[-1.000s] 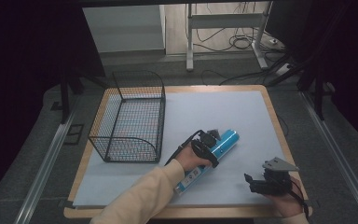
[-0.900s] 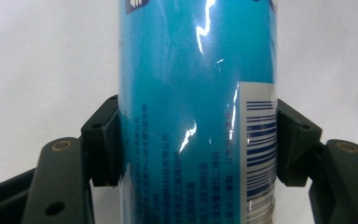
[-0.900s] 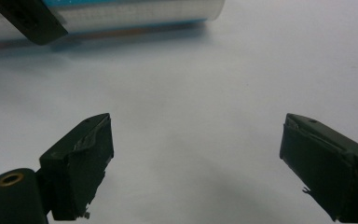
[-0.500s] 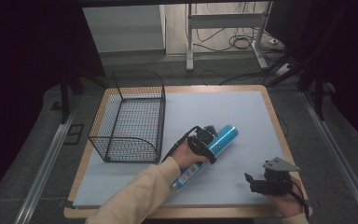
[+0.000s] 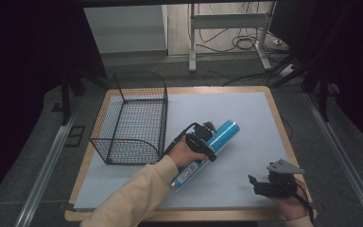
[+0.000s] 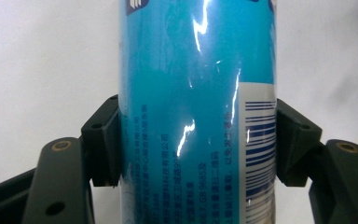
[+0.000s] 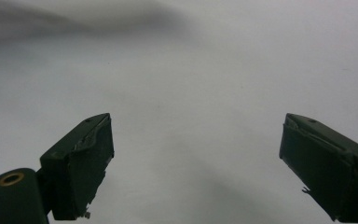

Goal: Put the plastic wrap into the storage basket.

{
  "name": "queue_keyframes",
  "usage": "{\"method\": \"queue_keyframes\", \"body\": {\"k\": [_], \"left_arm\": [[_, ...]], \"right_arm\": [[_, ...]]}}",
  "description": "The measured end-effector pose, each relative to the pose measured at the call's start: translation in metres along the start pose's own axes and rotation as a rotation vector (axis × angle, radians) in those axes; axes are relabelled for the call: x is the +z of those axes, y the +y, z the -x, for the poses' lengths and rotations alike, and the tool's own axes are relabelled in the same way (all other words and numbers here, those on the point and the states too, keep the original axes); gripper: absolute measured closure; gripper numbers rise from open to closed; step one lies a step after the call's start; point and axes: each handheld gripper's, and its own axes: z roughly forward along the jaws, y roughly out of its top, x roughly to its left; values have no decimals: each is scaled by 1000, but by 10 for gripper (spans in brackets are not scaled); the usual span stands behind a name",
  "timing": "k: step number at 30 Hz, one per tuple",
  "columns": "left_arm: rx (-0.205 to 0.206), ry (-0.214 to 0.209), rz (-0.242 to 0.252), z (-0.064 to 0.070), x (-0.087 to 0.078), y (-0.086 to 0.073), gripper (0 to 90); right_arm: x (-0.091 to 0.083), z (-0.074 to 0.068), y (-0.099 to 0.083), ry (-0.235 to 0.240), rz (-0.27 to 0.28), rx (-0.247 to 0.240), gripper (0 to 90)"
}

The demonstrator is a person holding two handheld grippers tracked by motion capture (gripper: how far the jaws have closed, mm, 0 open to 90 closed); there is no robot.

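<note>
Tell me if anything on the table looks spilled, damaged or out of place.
Nothing stands out. The blue can lies on its side, intact, clamped between the left gripper fingers; the wire basket stands upright.

Compared against the frames 1.0 s and 0.5 s back, high view.

Left claw point(image 5: 207, 137): shifted slightly up and away from the near edge of the worktop point(image 5: 246, 113), toward its middle. Arm reaches a little further forward than at 1.0 s.

Blue can point(image 5: 207, 147): moved with the claw. At 1.0 s its far end lay lower and nearer the person; it now sits a touch further along the same diagonal, toward the far right. Tilt looks about the same; whether the can is lifted clear of the sheet cannot be told.

Most of the shift falls between 1.0 s and 0.5 s; very little since.
</note>
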Motion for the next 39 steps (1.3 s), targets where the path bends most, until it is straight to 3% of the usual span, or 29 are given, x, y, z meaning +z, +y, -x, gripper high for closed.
{"method": "queue_keyframes", "body": {"k": [23,39], "left_arm": [[27,8,31,-9,-29,3,312],[41,47,36,-10,-43,8,313]], "right_arm": [[0,1,0,-4,-2,0,102],[1,0,0,-5,-5,-8,103]]}}
